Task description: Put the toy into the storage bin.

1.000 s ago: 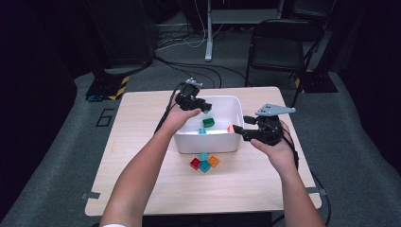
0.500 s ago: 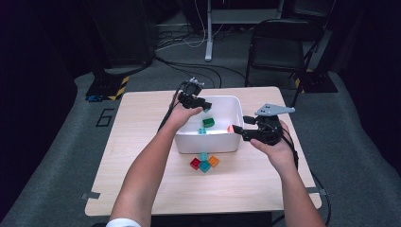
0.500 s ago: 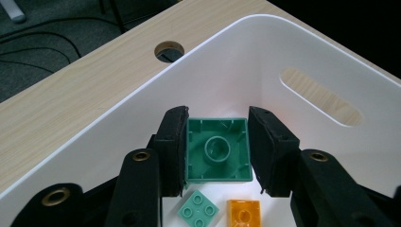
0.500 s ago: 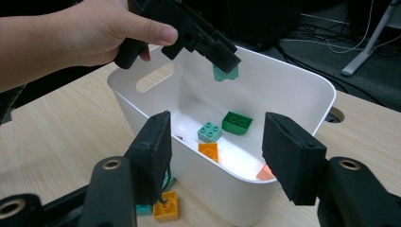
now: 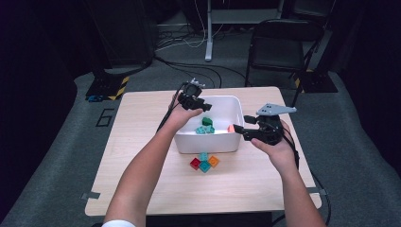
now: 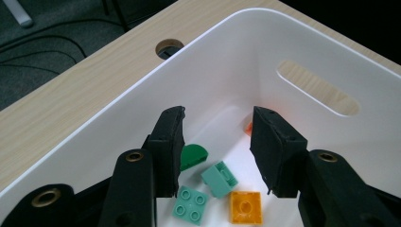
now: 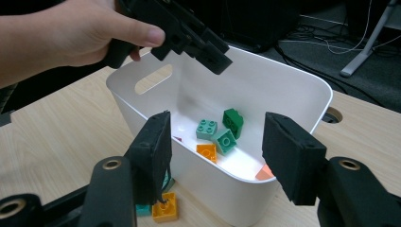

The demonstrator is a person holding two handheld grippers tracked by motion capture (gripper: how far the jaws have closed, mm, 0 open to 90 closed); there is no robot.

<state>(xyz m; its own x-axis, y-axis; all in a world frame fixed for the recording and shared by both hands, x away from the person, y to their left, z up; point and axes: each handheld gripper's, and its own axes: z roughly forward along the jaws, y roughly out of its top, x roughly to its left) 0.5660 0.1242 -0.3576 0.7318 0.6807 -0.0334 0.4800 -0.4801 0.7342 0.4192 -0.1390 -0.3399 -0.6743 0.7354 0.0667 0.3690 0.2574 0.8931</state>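
Observation:
A white bin stands mid-table. My left gripper hangs over its far left rim. Its jaws have just been opening and nothing is between them. Below them lie a dark green brick, two teal bricks and an orange one. My right gripper is at the bin's right wall. It stands open, with the bin's near corner showing between the jaws. A salmon brick lies inside by that wall.
In front of the bin sits a small cluster of red, teal and orange bricks. The table has a cable hole behind the bin. A folding chair and cables are on the floor beyond the table.
Hardly anything differs in the high view. Both hands stay at the bin, and the left one has shifted very slightly.

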